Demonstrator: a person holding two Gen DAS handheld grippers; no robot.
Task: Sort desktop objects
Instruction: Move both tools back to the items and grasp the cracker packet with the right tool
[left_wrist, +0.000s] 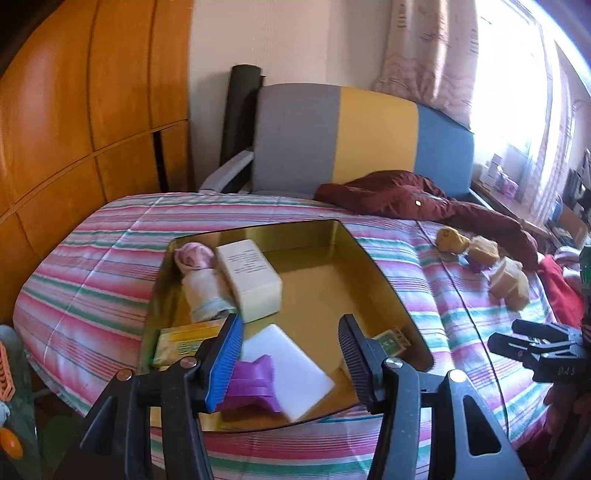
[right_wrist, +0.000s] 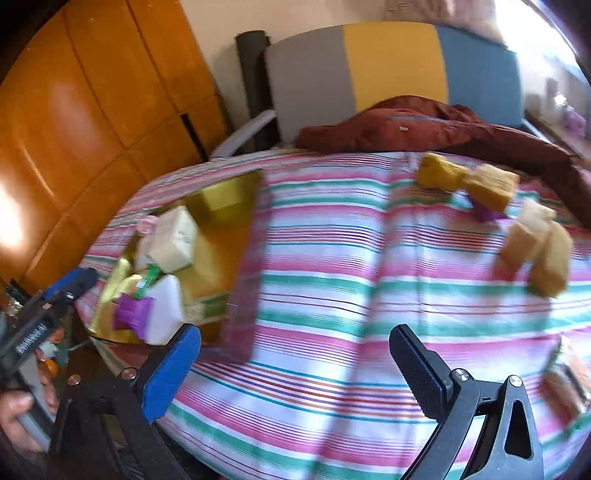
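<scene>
A gold tray (left_wrist: 373, 266) is lying on a bed covered by a striped quilt (left_wrist: 110, 236), and sorted things are sitting inside it: a cream box (left_wrist: 251, 280), a rolled pink cloth (left_wrist: 195, 258), a yellow-green packet (left_wrist: 184, 338), a white block (left_wrist: 291, 365) and a purple piece (left_wrist: 255, 380) resting on that block. Out on the quilt, well apart from the tray, tan and yellow blocks (right_wrist: 491, 184) are lying in a loose cluster.

The left gripper (left_wrist: 290, 354) is hanging over the tray's near end, its jaws standing apart with nothing pressed between them. The right gripper (right_wrist: 295, 362) is hovering above bare quilt, jaws wide apart and gripping nothing.

A dark red garment (left_wrist: 406, 195) is lying at the bed's far end, against a grey, yellow and blue headboard (left_wrist: 369, 140).
</scene>
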